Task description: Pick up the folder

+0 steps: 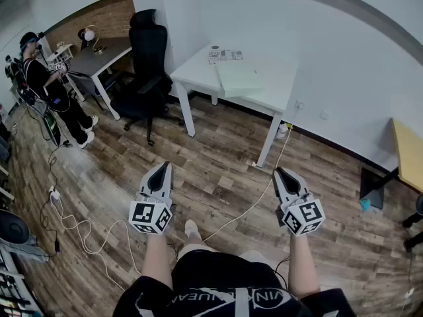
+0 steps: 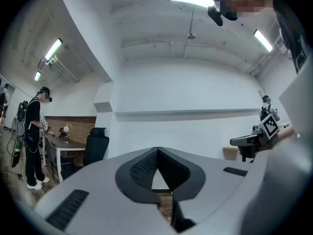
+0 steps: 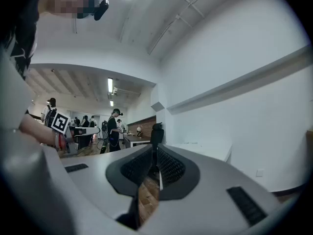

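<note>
The folder [image 1: 238, 79], pale green and flat, lies on the white table [image 1: 274, 91] against the far wall, with a printed sheet [image 1: 225, 55] behind it. Both grippers are held low over the wooden floor, well short of the table and pointing toward it. My left gripper [image 1: 163, 168] is shut with nothing in it; in the left gripper view its jaws [image 2: 157, 151] meet at the tip. My right gripper [image 1: 280, 172] is shut and empty as well, its pads [image 3: 154, 150] closed together. The white table [image 3: 210, 151] shows at a distance in the right gripper view.
A black office chair [image 1: 147, 51] stands left of the white table, beside a grey desk [image 1: 99, 55]. A person [image 1: 49, 88] stands at the far left. Cables [image 1: 79, 226] trail over the floor, one white lead [image 1: 254, 203] running toward the table leg. A yellow-topped table [image 1: 408, 152] is at the right.
</note>
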